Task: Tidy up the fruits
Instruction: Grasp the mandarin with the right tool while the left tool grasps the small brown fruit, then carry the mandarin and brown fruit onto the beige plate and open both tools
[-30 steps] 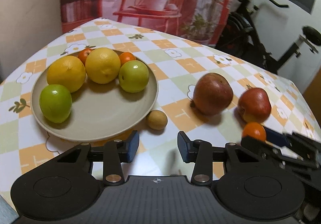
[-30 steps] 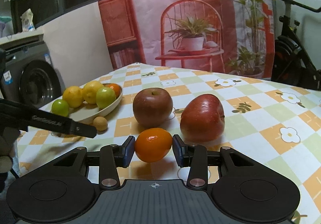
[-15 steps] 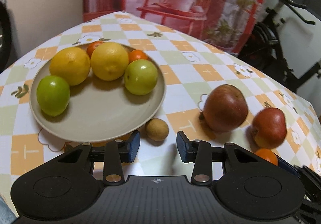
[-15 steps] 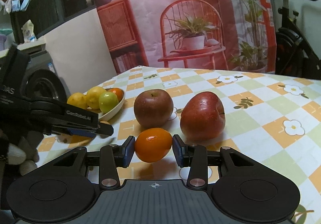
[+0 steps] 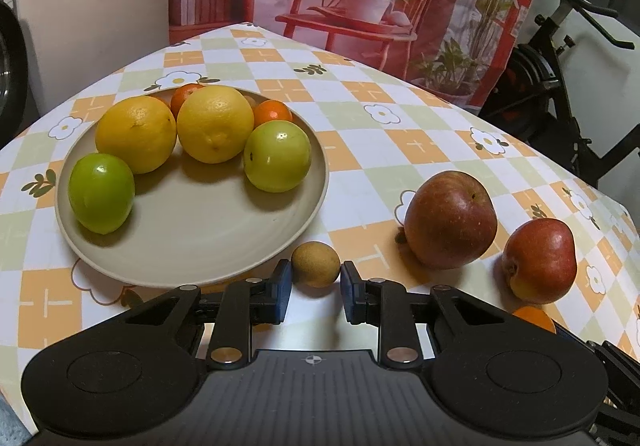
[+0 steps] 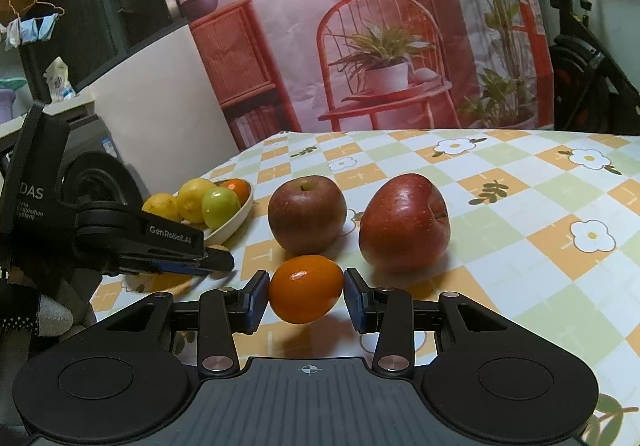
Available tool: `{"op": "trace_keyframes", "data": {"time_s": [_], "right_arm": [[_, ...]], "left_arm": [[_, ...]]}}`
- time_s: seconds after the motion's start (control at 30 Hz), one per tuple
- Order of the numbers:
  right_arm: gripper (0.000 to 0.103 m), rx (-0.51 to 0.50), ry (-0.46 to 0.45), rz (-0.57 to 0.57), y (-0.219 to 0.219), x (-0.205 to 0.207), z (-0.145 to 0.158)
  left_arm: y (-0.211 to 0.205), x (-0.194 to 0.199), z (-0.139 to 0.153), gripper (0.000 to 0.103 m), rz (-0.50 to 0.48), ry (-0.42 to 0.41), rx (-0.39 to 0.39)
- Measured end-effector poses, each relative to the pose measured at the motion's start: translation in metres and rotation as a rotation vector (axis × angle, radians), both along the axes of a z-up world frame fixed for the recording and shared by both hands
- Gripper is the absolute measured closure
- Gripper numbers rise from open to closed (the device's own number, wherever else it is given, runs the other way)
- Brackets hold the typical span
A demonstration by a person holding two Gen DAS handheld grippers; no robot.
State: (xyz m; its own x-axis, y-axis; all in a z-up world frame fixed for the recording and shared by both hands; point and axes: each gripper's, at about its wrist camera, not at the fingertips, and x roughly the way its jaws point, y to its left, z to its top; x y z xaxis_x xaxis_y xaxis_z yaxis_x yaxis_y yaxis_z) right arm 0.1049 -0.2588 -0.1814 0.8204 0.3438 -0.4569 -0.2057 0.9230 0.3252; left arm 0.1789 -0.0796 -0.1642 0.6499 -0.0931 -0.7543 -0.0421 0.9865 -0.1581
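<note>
Since before, our left gripper (image 5: 311,285) is closing onto the brown longan (image 5: 315,264); right gripper (image 6: 303,292) is gripping the small orange (image 6: 306,288). Round longan risks squirting out.

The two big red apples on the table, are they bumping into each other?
Apart. The right wrist view shows tablecloth between the darker apple and the redder apple, and the left wrist view shows that gap too.

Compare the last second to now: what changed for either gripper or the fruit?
The left gripper moved in on the small brown fruit beside the plate; its jaws have just been closing and now bracket the fruit, pads at its sides. The right gripper stays shut on the orange fruit. Both apples and the plate's fruit have not shifted.
</note>
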Motion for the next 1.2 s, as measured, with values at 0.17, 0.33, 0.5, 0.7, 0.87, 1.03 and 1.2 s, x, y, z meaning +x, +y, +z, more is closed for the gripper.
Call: {"op": "trace_keyframes", "data": {"time_s": [0.17, 0.33, 0.5, 0.7, 0.87, 1.03, 1.2], "right_arm": [[0.065, 0.005, -0.001, -0.003, -0.002, 0.0, 0.0], [0.065, 0.014, -0.002, -0.006, -0.004, 0.001, 0.0], [0.065, 0.014, -0.001, -0.007, -0.003, 0.001, 0.0], [0.065, 0.013, 0.001, -0.004, -0.003, 0.0, 0.0], [0.065, 0.012, 0.002, -0.006, -0.002, 0.0, 0.0], [0.065, 0.012, 0.002, -0.008, -0.002, 0.0, -0.001], [0.065, 0.012, 0.002, -0.007, -0.002, -0.001, -0.001]], "left_arm": [[0.001, -0.005, -0.001, 0.075, -0.031, -0.003, -0.003], [0.002, -0.016, -0.002, 0.075, -0.087, -0.001, 0.009], [0.001, -0.022, -0.003, 0.075, -0.127, -0.001, 0.018], [0.003, -0.022, -0.004, 0.075, -0.132, -0.004, 0.014], [0.003, -0.021, -0.004, 0.065, -0.138, 0.005, -0.003], [-0.001, -0.023, -0.002, 0.049, -0.141, -0.012, 0.016], [0.008, -0.019, -0.002, 0.05, -0.099, -0.019, 0.013]]}}
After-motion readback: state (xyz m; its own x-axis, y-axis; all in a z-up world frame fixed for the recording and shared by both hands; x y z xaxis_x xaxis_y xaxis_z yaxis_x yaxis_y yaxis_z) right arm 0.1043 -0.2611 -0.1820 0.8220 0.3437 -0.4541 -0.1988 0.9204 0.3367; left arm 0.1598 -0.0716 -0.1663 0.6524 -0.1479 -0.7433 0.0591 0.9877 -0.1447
